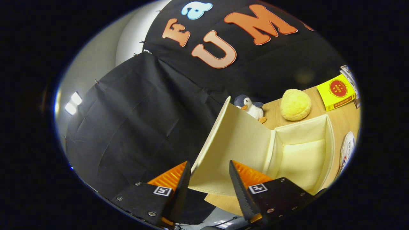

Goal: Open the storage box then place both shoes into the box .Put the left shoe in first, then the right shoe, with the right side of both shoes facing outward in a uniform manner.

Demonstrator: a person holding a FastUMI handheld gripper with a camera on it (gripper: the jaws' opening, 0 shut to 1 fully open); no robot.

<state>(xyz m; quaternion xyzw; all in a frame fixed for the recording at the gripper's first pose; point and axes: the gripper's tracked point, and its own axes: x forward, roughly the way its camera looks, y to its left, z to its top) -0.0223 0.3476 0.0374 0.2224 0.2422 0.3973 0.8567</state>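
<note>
Box (300, 150) sits on the worktop (343, 123) w/ its lid (233, 143) swung up, inside bare, no shoes in yet. The gripper (209, 180) has its jaws apart, lid's free edge lying between them; can't tell if either finger actually touches it, so not a firm hold as I see it. Looks like the opening step is abt finished. To do it well: push the lid fully back so it stays up by itself, then let go gently so it doesn't drop shut. One shoe (347, 150) lies just beyond the box's far wall. Toy penguin (252, 108), yellow plush ball (295, 104) & yellow book (336, 92) sit behind the box. Book's red seal has writing, too small to read.
</note>
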